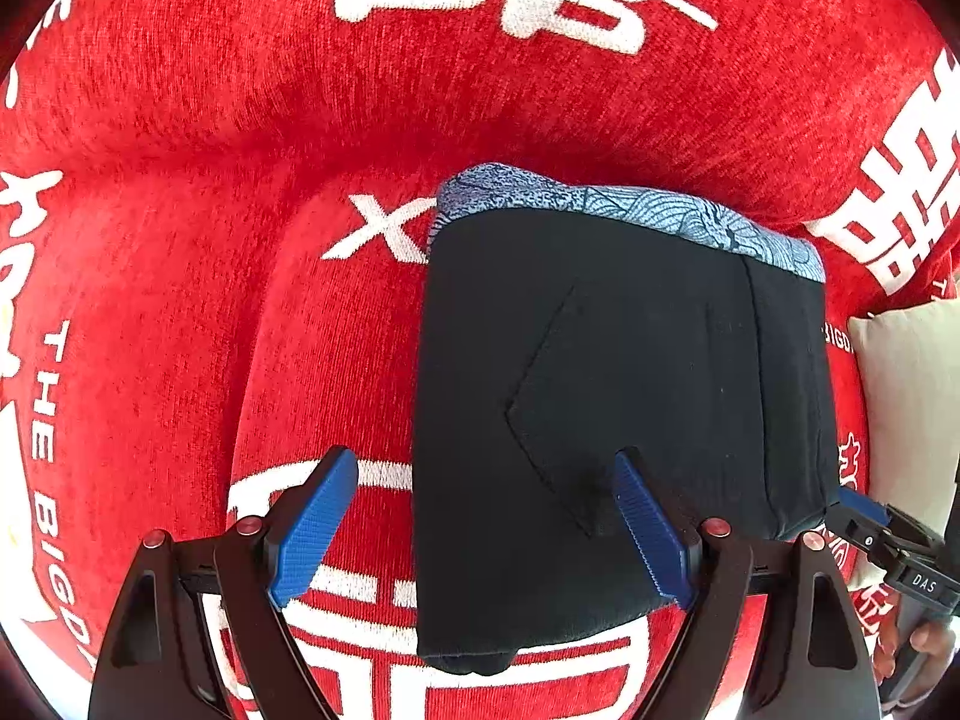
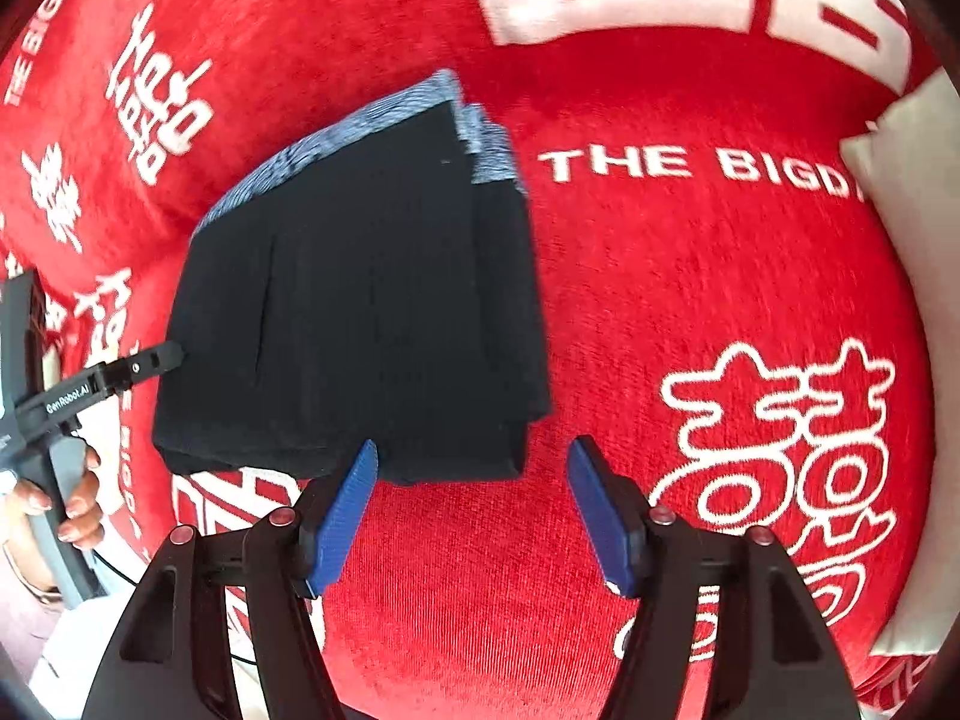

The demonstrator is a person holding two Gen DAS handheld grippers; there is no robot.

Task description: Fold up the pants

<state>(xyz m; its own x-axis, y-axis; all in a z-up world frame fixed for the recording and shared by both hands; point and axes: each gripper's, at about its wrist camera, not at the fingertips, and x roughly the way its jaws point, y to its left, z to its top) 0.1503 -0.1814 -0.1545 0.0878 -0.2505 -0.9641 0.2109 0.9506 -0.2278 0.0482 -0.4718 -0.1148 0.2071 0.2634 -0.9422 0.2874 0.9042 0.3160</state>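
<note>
We saw black pants [image 1: 618, 420] folded compact on red blanket [image 1: 240, 120]. Left hand-held gripper [image 1: 489, 525] spread wide over them; right hand-held gripper [image 2: 471, 513] likewise released, grasping nothing.

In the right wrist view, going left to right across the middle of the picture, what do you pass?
The person's hand holding the left gripper → folded black pants with a blue patterned waistband → red chenille cover with white lettering → cream cushion at the right edge.
</note>
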